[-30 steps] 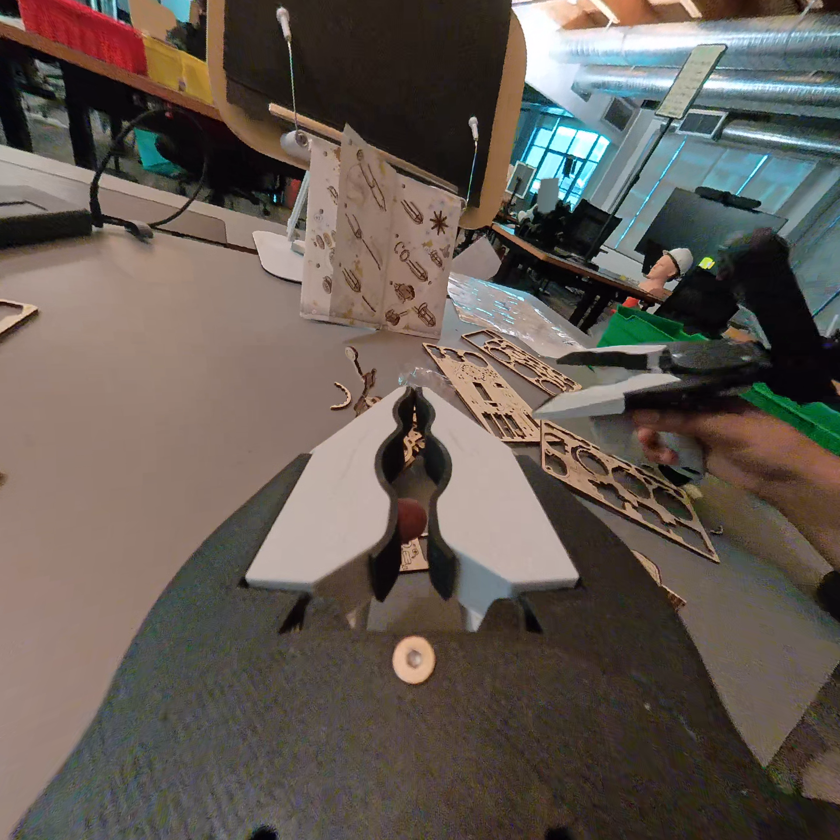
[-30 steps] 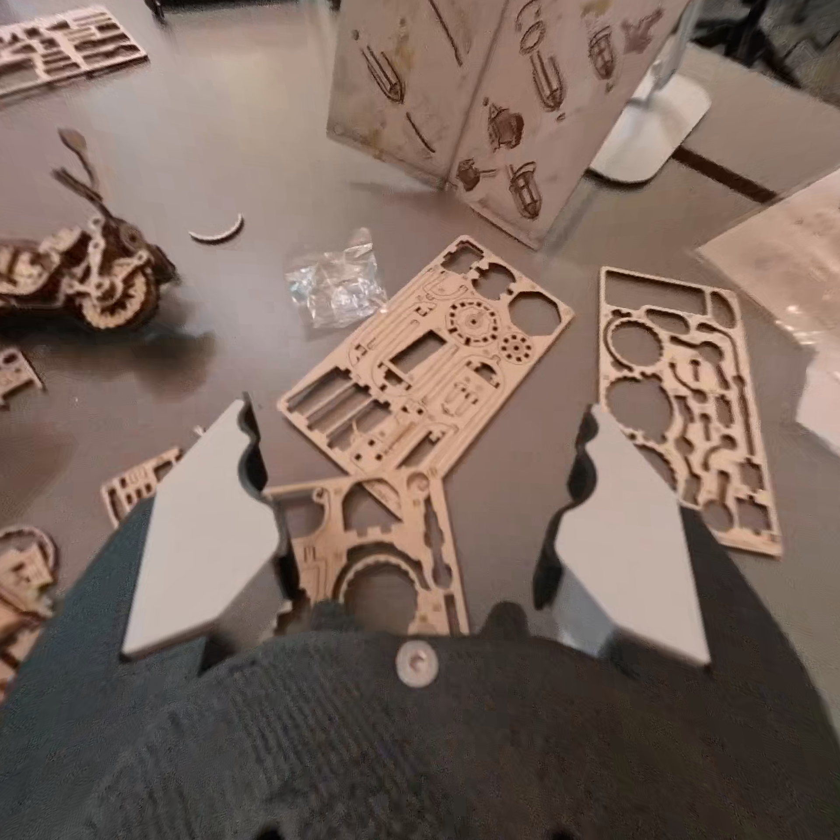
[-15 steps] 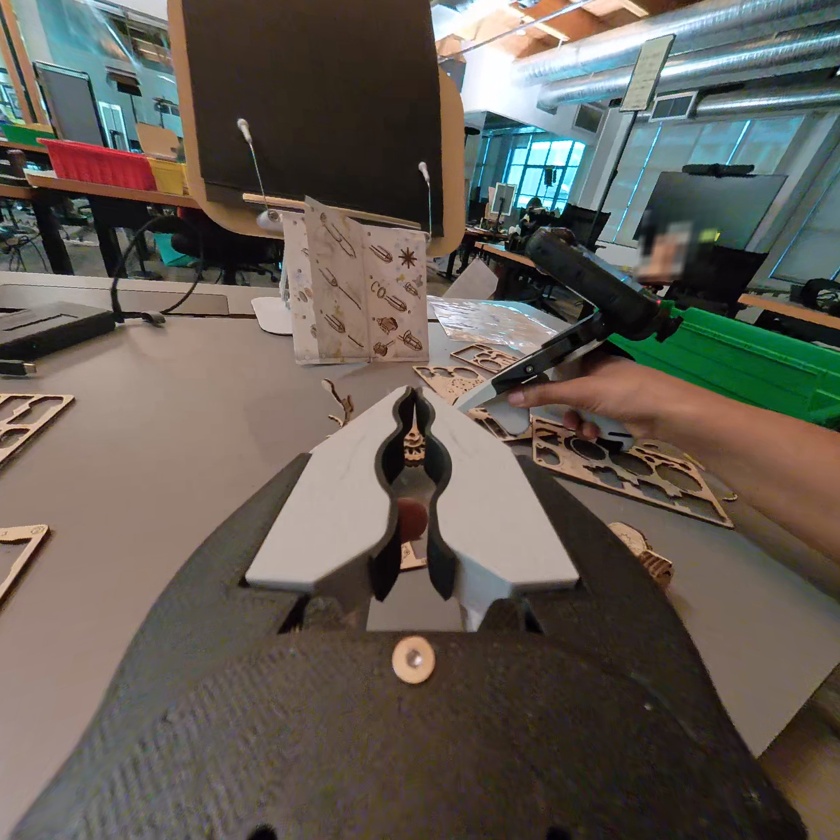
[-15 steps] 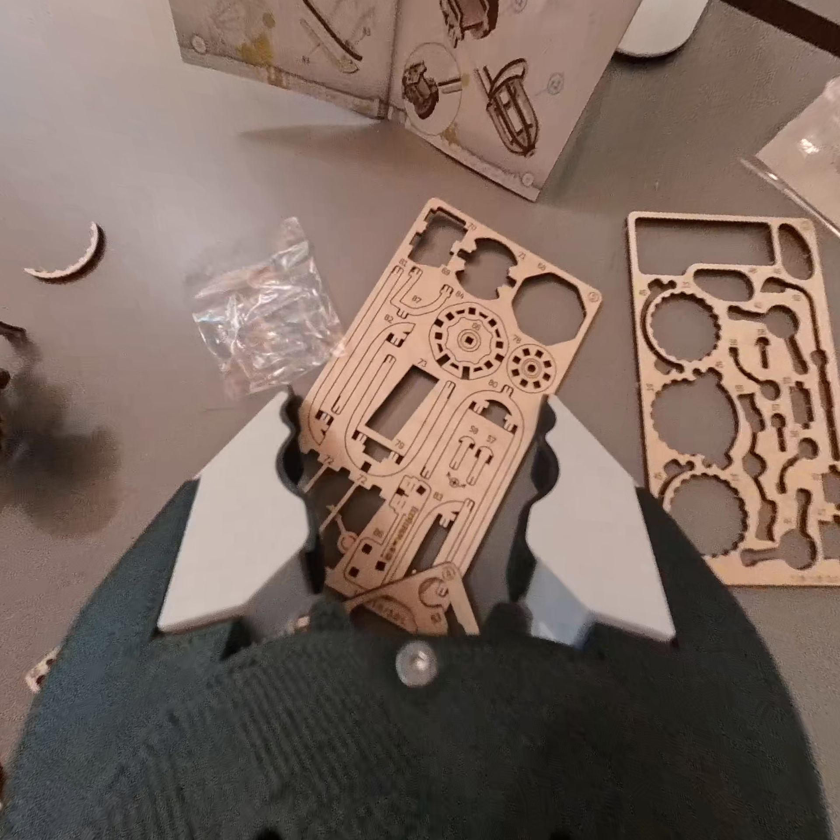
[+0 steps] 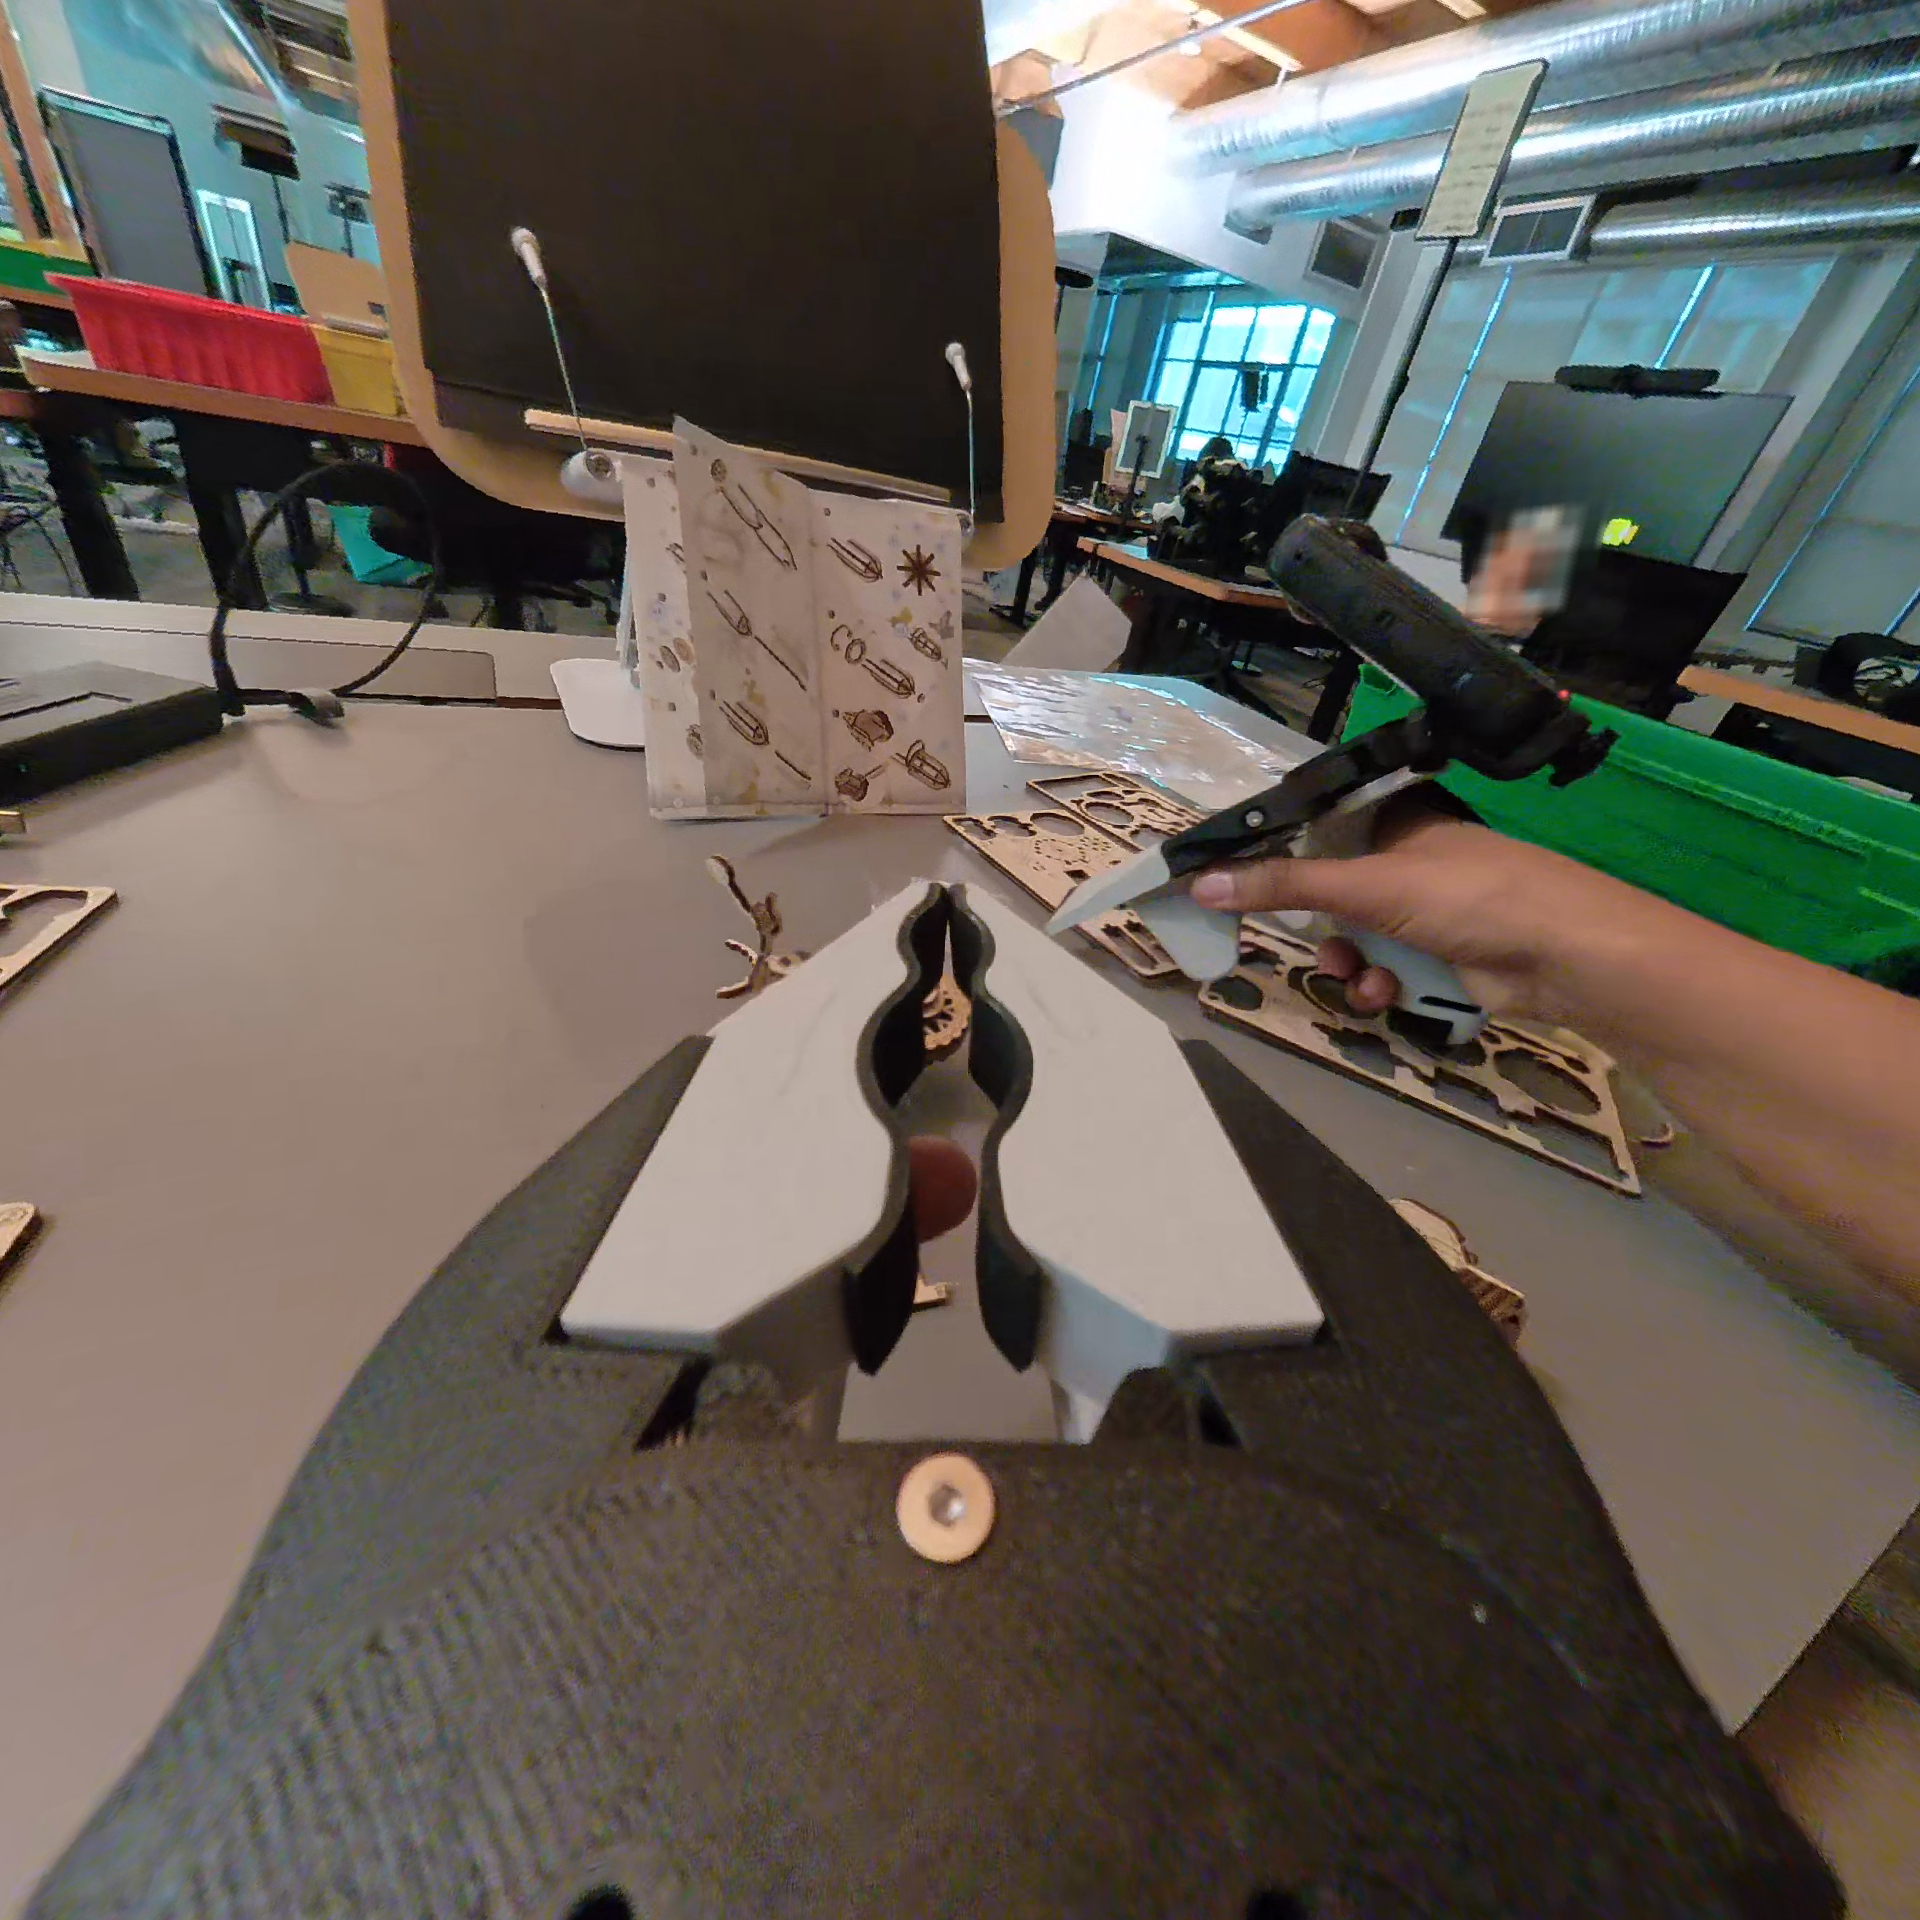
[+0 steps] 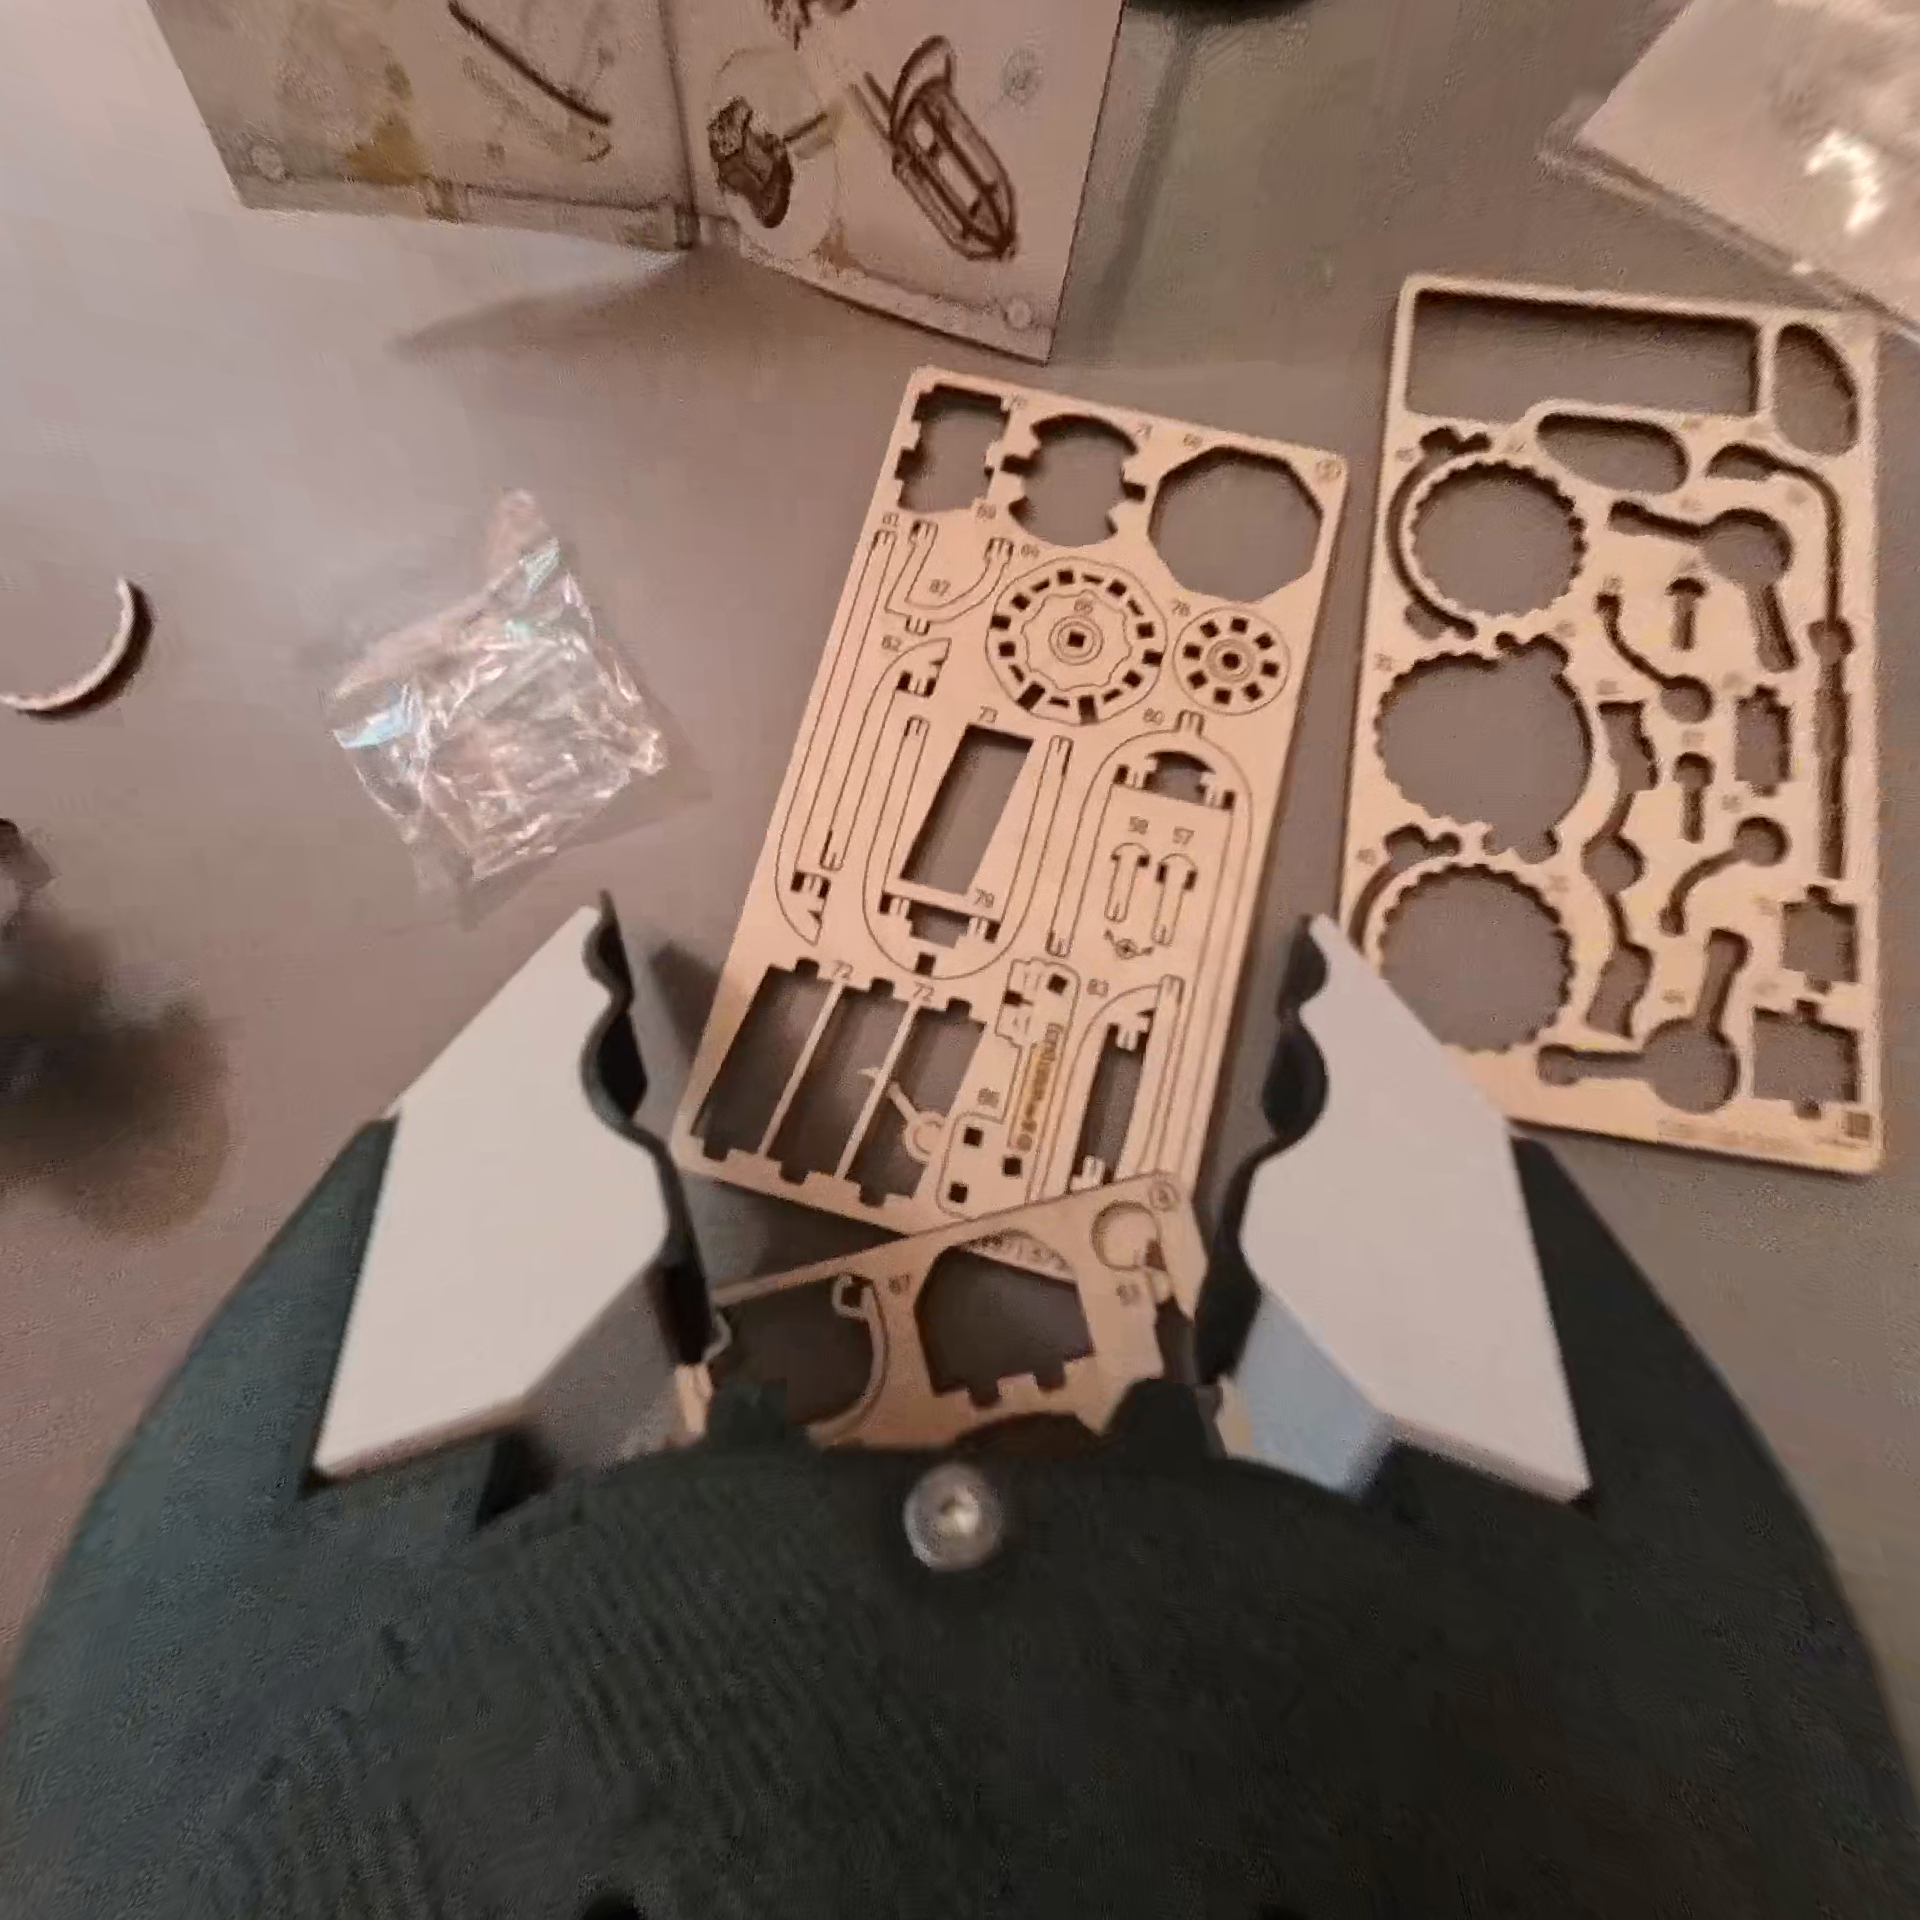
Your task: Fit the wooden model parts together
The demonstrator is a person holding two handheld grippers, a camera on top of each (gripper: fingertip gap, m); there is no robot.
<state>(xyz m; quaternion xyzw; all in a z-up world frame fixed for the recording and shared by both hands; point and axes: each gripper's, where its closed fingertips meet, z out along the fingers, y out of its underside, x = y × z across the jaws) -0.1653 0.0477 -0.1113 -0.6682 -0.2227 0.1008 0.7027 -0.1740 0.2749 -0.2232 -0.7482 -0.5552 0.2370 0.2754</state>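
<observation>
My left gripper is shut on a small wooden motorcycle model. Its body shows through the gap between the pads, and its handlebar sticks out to the left. My right gripper is open and empty. It hovers low over a wooden part sheet that still has several parts in it. The right gripper also shows in the left wrist view, held by a hand to the right of the model. A second sheet corner lies under the right gripper's base.
A mostly emptied sheet lies to the right. A clear plastic bag and a curved wooden piece lie to the left. The instruction booklet stands behind, against a book stand. A green bin is at the far right.
My right gripper has moved forward and lower over the part sheet, staying open. My left gripper has turned a little and stays shut on the model.
</observation>
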